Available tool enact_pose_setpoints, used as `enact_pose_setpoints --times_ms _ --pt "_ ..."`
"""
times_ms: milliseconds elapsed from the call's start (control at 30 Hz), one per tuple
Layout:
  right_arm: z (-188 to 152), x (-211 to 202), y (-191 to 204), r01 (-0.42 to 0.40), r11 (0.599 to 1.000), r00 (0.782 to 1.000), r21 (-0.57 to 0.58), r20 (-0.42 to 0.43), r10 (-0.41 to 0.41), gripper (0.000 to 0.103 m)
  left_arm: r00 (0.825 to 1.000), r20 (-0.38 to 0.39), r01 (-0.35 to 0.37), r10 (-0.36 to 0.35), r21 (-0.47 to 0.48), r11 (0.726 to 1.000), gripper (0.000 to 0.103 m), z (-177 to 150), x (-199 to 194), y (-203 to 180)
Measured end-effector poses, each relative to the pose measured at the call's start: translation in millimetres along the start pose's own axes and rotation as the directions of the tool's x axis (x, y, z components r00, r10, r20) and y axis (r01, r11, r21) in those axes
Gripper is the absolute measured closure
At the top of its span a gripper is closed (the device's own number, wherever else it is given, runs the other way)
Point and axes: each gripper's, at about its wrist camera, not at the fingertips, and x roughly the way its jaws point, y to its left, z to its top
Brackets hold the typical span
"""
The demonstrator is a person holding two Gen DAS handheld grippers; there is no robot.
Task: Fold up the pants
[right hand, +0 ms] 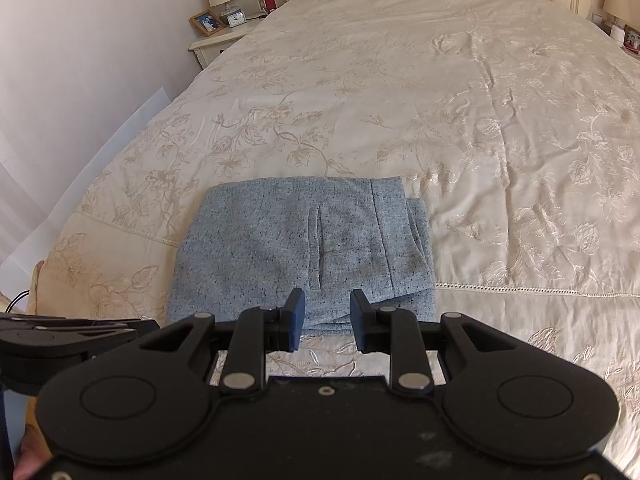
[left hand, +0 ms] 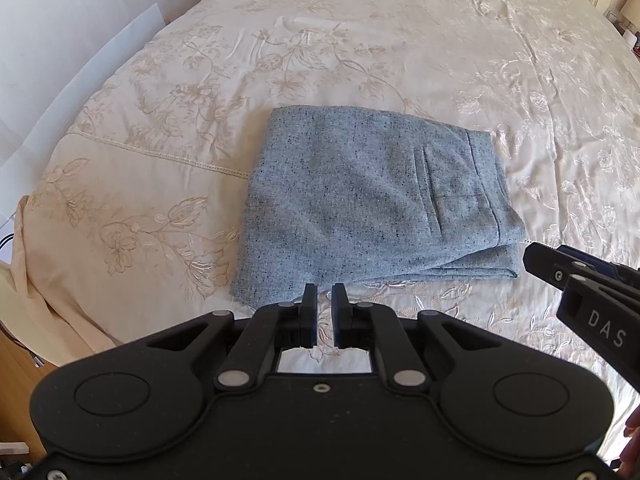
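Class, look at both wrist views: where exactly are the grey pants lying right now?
The grey pants lie folded on the cream bedspread near the foot of the bed, just beyond both grippers; in the right wrist view they sit left of centre.

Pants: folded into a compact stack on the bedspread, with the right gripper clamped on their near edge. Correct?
Not quite. The pants are folded on the bedspread, but the right wrist view shows the right gripper open and holding nothing.

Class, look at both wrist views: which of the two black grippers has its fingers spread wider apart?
The right gripper: a broad gap, with the folded grey-blue tweed pants visible through it. The left gripper shows only a narrow slit, holding nothing.
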Motion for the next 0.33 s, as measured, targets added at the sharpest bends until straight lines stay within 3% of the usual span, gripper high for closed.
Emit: enact_pose_setpoints --times_ms 333 --pt "0.3 1.1 -1.3 0.002 1.000 1.000 0.006 -0.005 -0.002 0.076 0.999 0.032 -0.008 0.008 0.022 1.000 0.088 2.0 -1.7 -2.0"
